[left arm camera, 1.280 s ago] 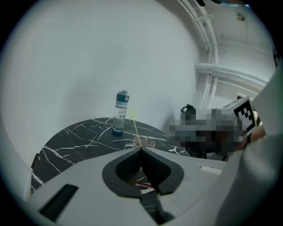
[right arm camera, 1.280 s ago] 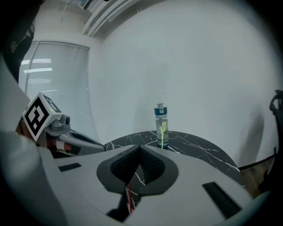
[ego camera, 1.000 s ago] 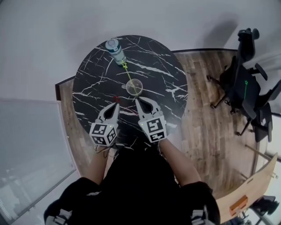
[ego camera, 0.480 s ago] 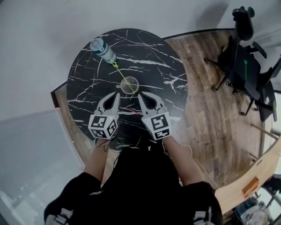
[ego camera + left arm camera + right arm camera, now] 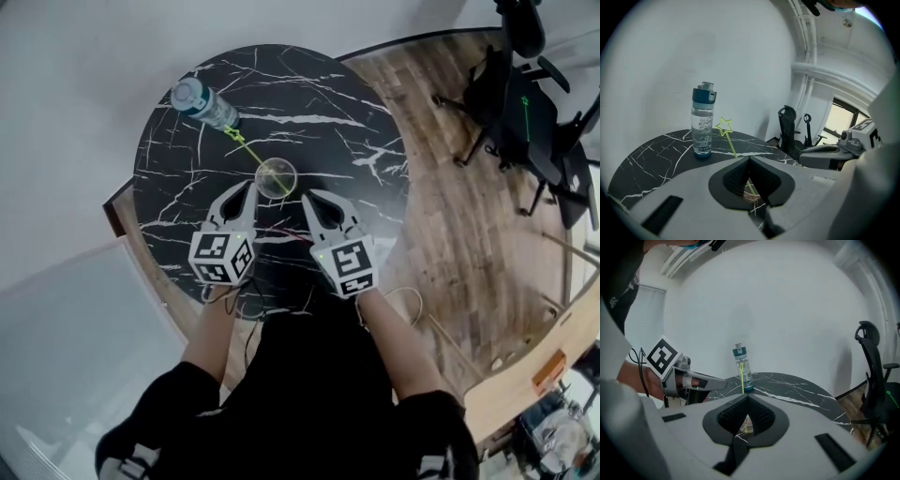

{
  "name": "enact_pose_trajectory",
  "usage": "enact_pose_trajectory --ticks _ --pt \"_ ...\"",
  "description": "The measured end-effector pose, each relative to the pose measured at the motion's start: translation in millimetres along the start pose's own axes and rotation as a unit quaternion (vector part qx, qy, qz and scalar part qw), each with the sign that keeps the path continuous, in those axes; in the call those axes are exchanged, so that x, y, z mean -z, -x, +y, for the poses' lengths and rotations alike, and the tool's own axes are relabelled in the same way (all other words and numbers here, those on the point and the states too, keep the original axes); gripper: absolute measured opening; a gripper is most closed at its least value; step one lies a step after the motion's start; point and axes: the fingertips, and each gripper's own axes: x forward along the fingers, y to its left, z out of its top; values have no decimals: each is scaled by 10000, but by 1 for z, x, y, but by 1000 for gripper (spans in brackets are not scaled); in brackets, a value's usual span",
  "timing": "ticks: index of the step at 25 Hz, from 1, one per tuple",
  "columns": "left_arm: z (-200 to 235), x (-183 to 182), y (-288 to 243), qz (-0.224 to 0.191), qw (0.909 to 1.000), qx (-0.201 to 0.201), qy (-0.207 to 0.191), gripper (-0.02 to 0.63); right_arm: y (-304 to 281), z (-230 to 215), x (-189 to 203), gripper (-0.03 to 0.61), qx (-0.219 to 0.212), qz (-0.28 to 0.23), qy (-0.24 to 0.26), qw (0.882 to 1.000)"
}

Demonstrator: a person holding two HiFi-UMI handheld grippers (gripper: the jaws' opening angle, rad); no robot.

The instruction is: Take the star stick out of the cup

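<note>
Here, star stick (image 5: 247,152) leaning in cup (image 5: 290,180)

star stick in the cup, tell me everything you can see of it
The star stick is a thin yellow-green rod, plastic by its look, topped by a hollow outlined five-point star. Its lower end sits in the clear cup on the black marble table; it leans over the rim toward the water bottle, star uppermost and near it. The left claw and right claw do not touch it.
</note>
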Motion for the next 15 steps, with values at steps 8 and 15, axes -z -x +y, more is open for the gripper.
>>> enact_pose_trajectory --ticks 8,15 --pt "15 6 -28 262 9996 93 40 -2 -6 -2 12 -3 157 137 -181 9996" --pt "25 7 -47 379 9978 259 487 27 -6 -6 26 -4 274 289 -265 9989"
